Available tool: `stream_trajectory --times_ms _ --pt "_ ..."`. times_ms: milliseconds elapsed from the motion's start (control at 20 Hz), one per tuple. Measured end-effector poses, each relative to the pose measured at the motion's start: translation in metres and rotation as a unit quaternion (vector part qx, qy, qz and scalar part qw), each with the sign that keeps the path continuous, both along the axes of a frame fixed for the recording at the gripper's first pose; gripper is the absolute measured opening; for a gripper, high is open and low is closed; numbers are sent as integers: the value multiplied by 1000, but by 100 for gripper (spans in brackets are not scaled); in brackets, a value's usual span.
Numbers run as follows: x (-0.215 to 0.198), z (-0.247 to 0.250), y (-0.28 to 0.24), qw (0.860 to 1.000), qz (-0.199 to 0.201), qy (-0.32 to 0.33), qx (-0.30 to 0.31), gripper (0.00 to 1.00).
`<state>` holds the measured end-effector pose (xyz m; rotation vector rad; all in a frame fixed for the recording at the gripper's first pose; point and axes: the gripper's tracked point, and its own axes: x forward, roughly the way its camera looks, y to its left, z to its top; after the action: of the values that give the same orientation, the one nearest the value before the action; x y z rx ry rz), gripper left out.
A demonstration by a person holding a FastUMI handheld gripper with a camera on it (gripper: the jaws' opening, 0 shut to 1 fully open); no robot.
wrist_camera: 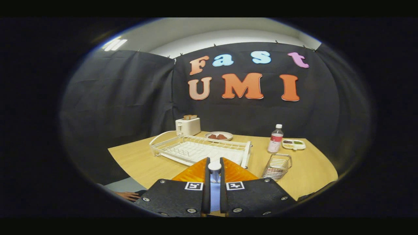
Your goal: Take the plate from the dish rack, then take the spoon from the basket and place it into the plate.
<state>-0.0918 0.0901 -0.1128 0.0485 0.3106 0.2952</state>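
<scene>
Toaster (187,126) with bread, water bottle (275,138), divided snack tray (294,144), wooden table (140,160), black cloth wall (124,98)

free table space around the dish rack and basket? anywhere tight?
Bare wood lies between the dish rack and the table's near left corner, and right of the wire basket, below the snack tray. Tight: the basket-rack gap, under the bottle. The hand-held gripper is shut on a spoon handle.

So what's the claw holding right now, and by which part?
The claw grips a spoon; both fingers press on its handle near the rounded end that shows between them. The bowl end is hidden.
</scene>
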Motion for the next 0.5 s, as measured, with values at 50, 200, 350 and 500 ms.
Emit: stream_trajectory --times_ms 50,200,350,500 --pt "1 -11 2 1000 1 10 -2 11" --pt "3 -32 6 1000 2 16 -2 11" --pt "6 -36 8 1000 5 1 22 12" --pt "1 -51 4 999 6 18 50 12"
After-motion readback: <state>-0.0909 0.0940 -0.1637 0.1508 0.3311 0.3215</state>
